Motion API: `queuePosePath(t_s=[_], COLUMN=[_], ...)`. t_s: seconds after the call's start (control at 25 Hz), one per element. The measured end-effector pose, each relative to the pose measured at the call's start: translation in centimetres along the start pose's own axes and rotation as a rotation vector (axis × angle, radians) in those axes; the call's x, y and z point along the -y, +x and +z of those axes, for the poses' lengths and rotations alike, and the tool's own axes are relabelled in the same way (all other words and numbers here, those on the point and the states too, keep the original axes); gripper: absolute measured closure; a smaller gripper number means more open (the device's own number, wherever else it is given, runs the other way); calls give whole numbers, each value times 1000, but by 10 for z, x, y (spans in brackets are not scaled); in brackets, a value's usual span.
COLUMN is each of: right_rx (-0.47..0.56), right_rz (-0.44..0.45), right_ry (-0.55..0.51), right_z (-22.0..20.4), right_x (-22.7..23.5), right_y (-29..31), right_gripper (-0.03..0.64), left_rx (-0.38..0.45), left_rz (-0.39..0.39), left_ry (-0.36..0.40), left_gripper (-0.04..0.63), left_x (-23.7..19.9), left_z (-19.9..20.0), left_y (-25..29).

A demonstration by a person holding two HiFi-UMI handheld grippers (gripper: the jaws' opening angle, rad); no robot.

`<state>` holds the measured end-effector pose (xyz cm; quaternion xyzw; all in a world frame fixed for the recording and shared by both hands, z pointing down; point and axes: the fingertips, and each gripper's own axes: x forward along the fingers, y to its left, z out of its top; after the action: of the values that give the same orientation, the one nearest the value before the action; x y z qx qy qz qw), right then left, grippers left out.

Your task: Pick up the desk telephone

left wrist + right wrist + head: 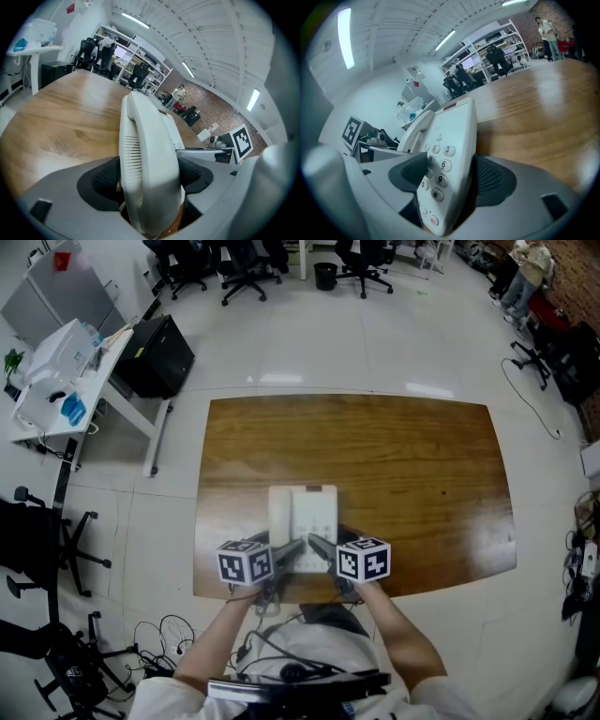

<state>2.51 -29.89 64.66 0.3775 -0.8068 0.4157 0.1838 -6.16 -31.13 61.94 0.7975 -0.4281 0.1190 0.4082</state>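
A white desk telephone (303,517) lies near the front edge of the wooden table (403,465). Both grippers reach it from the near side. My left gripper (291,550) straddles the handset (146,140) on the phone's left side, and both pads (104,179) lie against the handset's sides. My right gripper (322,547) straddles the keypad half of the phone (449,154). One of its pads (415,171) sits at the keys; the other stands close beside the phone's shadowed edge, with a thin dark line between. The phone rests on the table.
A white side desk (56,381) with a black cabinet (159,354) stands at the far left. Office chairs (246,268) ring the room. Cables (164,638) lie on the floor by my feet. A person (520,273) stands at the far right.
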Motion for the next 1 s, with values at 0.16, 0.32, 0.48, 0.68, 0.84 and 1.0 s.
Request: queuePosePath(t_s=[0.16,0.32,0.48,0.68,0.84,1.0], right_rx=[-35,-28,-4,19,43,71], right_rz=[23,8,-11,-8,-13,-11], right_ry=[-16,-15,-12,15,27,16], right_z=[1,2,1,-3,-2,1], right_x=[-5,-6,-5,-7,-9,-17], right_y=[2,2,-4,-10,-13,-18], right_gripper=[291,293,295,295,292,293], left_rx=[20,29,33,56,68,89], left_rz=[26,43,51,54,53,55], left_ry=[-4,1,33,45,57,69], left_gripper=[236,244,249,252,253,255], left_x=[-1,-1,5,11,13,18], left_z=[0,1,1,1,5,8], left_y=[-3,-4,-6,-12,-16,-25])
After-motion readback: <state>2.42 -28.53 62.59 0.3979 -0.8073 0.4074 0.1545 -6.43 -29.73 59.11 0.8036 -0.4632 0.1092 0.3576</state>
